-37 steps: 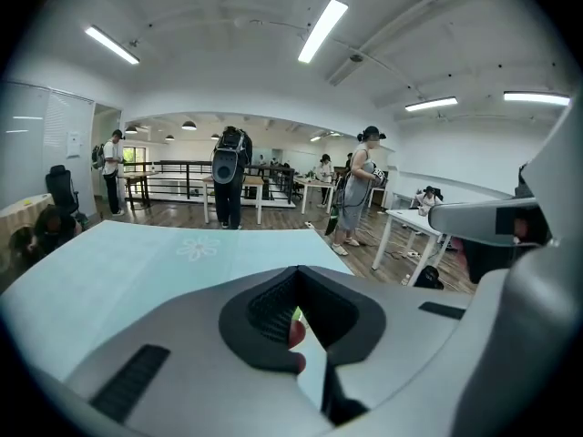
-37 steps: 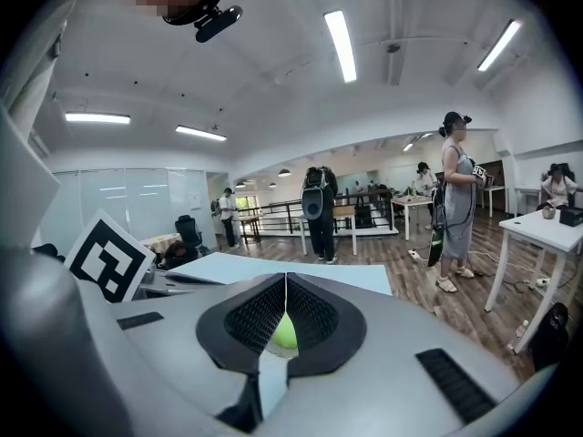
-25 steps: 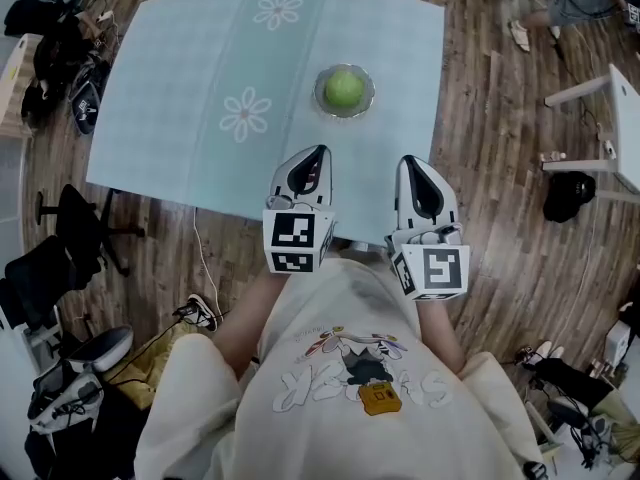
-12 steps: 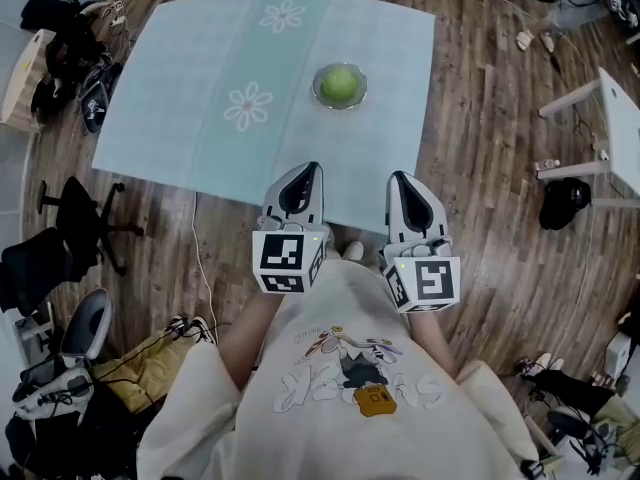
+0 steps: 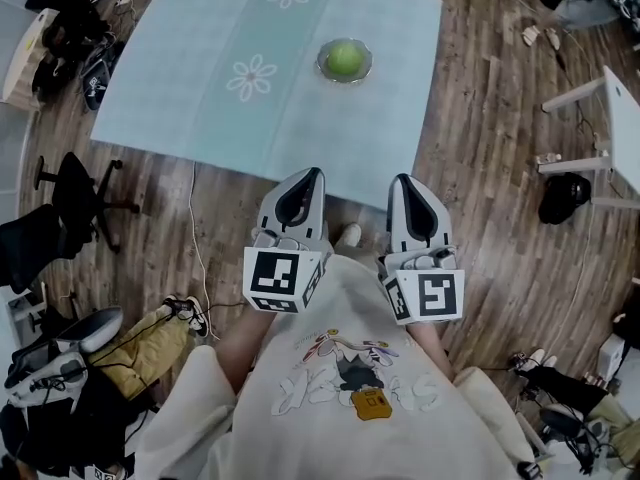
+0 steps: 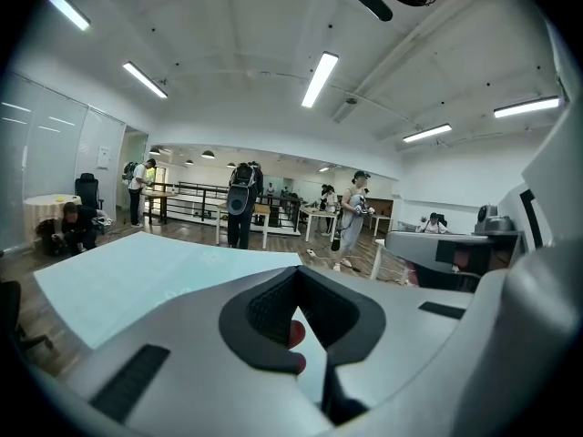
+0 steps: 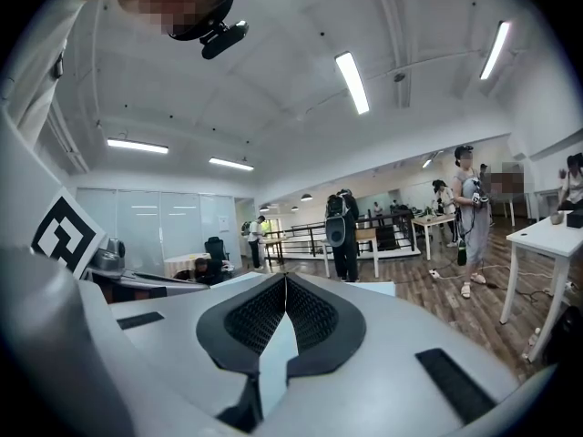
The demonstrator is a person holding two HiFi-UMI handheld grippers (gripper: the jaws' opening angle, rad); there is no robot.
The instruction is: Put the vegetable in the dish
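A round green vegetable (image 5: 345, 58) lies in a small glass dish (image 5: 325, 69) on the far right part of the pale blue table (image 5: 200, 108). Both grippers hang close to the person's body, short of the table's near edge and well away from the dish. My left gripper (image 5: 312, 174) is shut with nothing held; in the left gripper view (image 6: 296, 271) its pads meet at the tip. My right gripper (image 5: 403, 180) is shut and empty as well, and the right gripper view (image 7: 285, 277) shows its pads pressed together. The dish is out of sight in both gripper views.
Office chairs (image 5: 70, 203) and bags (image 5: 75, 38) crowd the floor left of the table. A white table (image 5: 620, 118) and a black bag (image 5: 563, 198) stand at the right. A cable (image 5: 195, 238) trails over the wood floor. Several people (image 6: 241, 203) stand far back in the room.
Both grippers have drawn back from the table's near edge toward the person's body. The table and dish now lie farther off. The vegetable stays in the dish.
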